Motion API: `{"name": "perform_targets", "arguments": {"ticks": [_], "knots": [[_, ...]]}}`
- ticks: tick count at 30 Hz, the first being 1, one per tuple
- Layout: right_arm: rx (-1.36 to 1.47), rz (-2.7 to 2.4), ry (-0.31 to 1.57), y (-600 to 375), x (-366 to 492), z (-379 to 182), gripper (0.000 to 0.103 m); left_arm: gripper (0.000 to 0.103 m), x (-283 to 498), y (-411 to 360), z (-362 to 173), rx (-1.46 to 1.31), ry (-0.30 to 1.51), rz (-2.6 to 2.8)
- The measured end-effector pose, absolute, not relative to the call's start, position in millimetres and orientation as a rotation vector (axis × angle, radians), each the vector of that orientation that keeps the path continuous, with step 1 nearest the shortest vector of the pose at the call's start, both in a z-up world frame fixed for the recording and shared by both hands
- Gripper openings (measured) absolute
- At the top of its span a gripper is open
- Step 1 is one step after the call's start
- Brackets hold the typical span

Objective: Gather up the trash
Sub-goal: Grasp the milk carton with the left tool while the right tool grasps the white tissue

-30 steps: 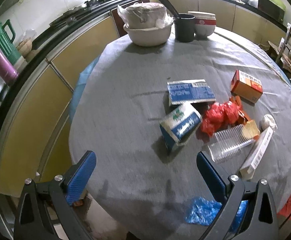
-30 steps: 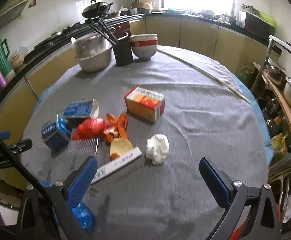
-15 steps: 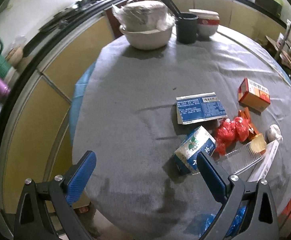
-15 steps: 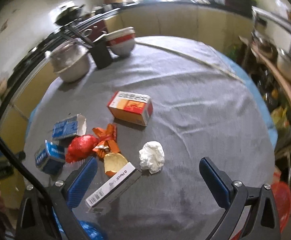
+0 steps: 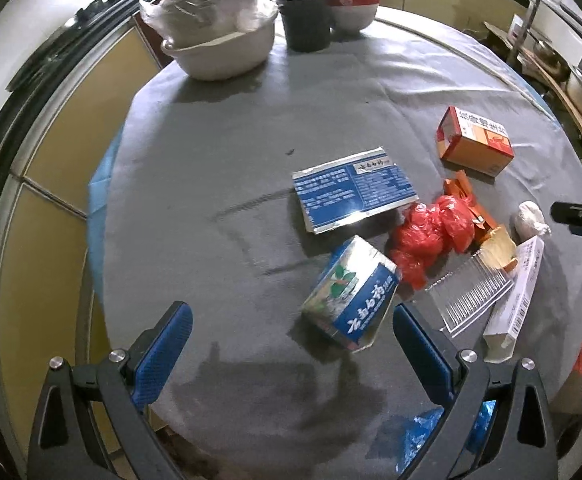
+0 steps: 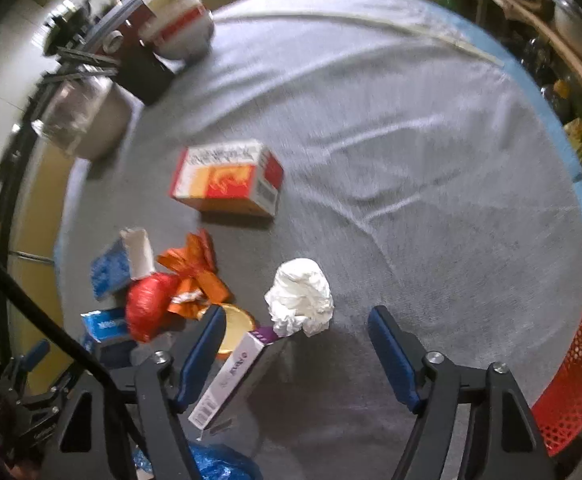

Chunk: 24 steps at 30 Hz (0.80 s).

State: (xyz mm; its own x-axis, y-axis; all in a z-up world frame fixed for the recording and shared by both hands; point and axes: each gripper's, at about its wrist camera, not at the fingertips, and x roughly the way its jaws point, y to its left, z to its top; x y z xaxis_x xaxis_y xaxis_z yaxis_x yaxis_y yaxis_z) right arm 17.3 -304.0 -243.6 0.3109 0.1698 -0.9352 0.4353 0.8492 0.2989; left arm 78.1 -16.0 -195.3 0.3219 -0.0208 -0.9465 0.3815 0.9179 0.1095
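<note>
**Trash tally on the round table**

Counting now: two blue cartons are lying there, one flattened (image 5: 355, 190) and one crushed (image 5: 351, 300). One orange box (image 5: 477, 142) is sitting apart. One red bag (image 5: 431, 232) is bunching up beside one orange wrapper (image 5: 461, 192). One clear comb-like piece (image 5: 471, 300), one long white box (image 5: 517, 304) and one tissue wad (image 6: 301, 296) are showing. At the back, three bowls are standing: a covered one (image 5: 219, 44) and a stack of two (image 5: 349, 4), plus one dark cup (image 5: 305, 20). One red basket (image 6: 571, 380) is peeking in.

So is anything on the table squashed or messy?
Yes. Near the table's front edge lies a litter heap: a dented blue carton on its side, a flattened blue pack, a scrunched red bag, torn orange wrappers and a crumpled white tissue. Nothing looks spilled.
</note>
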Motion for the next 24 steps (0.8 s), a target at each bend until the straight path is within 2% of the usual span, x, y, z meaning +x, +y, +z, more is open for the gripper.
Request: {"name": "perform_targets", "arguments": {"ticks": [3,7,10,12,13,15,24], "knots": [[0.55,-0.183,1.325,-301.0,28.1,-256.8,0.065,0.1,84.0,-15.2,-203.3,0.32,1.245,-0.258],[0.539,-0.182,1.414,-298.2,37.8,-276.2,0.039,0.089,87.1,-12.5,-209.5,0.26,1.268,-0.264],[0.533,-0.184,1.409,-295.3,39.1,-276.0,0.036,0.082,84.9,-16.9,-208.8,0.246,1.261,-0.289],[0.512,-0.179,1.411,-291.5,40.0,-271.6,0.033,0.071,82.3,-20.7,-207.1,0.235,1.258,-0.326],[0.502,-0.176,1.403,-290.1,39.6,-267.0,0.033,0.061,81.6,-22.0,-206.3,0.223,1.263,-0.345],[0.509,-0.174,1.376,-289.7,36.8,-255.0,0.031,0.052,79.3,-24.7,-204.5,0.208,1.266,-0.379],[0.57,-0.231,1.198,-309.8,-15.0,-202.0,0.03,0.046,70.3,-12.4,-203.1,0.166,1.269,-0.428]]}}
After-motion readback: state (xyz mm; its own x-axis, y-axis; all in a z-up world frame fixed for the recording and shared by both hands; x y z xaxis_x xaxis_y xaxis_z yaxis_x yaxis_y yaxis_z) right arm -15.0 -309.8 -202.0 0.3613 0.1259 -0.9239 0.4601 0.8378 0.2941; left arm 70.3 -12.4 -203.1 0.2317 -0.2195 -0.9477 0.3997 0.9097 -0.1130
